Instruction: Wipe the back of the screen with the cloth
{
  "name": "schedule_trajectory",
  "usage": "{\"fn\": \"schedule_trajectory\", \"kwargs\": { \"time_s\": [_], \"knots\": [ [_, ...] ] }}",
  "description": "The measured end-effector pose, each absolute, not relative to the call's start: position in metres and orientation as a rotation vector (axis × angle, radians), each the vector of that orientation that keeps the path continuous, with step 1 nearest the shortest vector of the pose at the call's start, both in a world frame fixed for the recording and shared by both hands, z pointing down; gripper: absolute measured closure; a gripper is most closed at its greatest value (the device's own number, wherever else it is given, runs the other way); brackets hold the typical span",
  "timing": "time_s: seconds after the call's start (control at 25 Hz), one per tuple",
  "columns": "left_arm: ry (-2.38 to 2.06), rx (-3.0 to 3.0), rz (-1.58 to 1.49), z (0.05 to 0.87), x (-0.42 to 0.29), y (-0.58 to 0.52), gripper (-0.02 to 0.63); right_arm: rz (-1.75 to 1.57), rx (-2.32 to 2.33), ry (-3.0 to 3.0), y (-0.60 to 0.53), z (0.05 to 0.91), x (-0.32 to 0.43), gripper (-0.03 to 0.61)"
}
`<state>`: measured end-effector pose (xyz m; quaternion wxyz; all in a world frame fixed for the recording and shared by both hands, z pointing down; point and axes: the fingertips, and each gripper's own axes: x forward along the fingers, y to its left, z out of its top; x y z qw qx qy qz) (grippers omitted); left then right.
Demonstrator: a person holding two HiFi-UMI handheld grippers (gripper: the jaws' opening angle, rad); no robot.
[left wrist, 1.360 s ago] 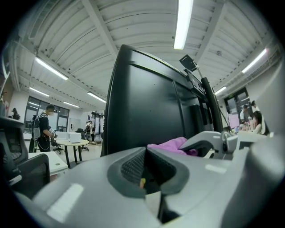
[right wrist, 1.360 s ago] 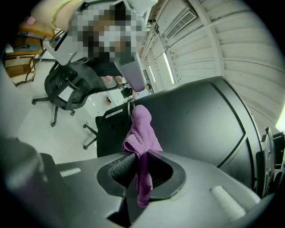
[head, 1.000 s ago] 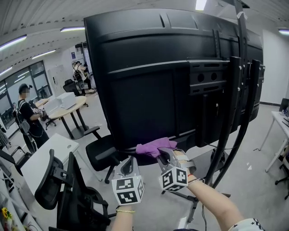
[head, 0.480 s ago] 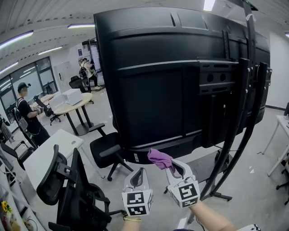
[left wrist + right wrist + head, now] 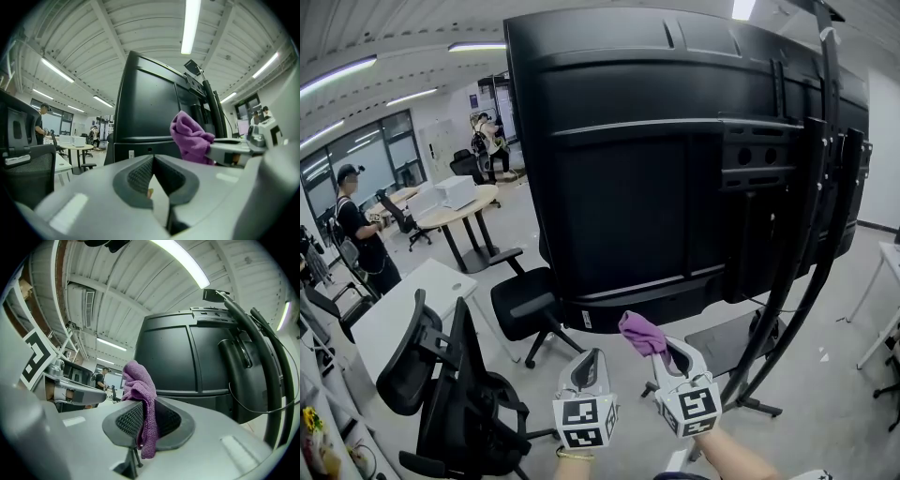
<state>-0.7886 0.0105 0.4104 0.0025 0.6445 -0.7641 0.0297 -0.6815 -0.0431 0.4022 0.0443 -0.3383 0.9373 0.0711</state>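
Observation:
The back of a large black screen (image 5: 675, 159) on a wheeled stand fills the head view, and it also stands ahead in both gripper views as the screen (image 5: 150, 112) and the screen (image 5: 187, 362). My right gripper (image 5: 661, 352) is shut on a purple cloth (image 5: 642, 333), held just below the screen's lower edge and clear of it. The cloth (image 5: 140, 394) hangs pinched between the right jaws. My left gripper (image 5: 586, 367) sits beside it to the left, shut and holding nothing, with the cloth (image 5: 190, 138) at its right.
Black office chairs (image 5: 459, 394) and a white desk (image 5: 403, 314) stand at the lower left. A round table (image 5: 455, 211) with a white box is farther back. A person (image 5: 358, 230) stands at the far left. The screen stand's black legs (image 5: 787, 300) run down on the right.
My right gripper has pulled the cloth back and down from the screen's lower edge. Both grippers sit lower in the head view, and the view has shifted so the screen stands farther right.

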Motion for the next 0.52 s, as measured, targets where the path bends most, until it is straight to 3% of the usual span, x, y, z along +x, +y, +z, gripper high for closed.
{"fn": "schedule_trajectory", "kwargs": {
  "time_s": [0.52],
  "knots": [
    [-2.407, 2.010, 0.105, 0.4100, -0.7896, 0.0125, 0.606, 0.213, -1.030, 2.858, -0.0363, 0.4024, -0.6780, 0.532]
  ]
}}
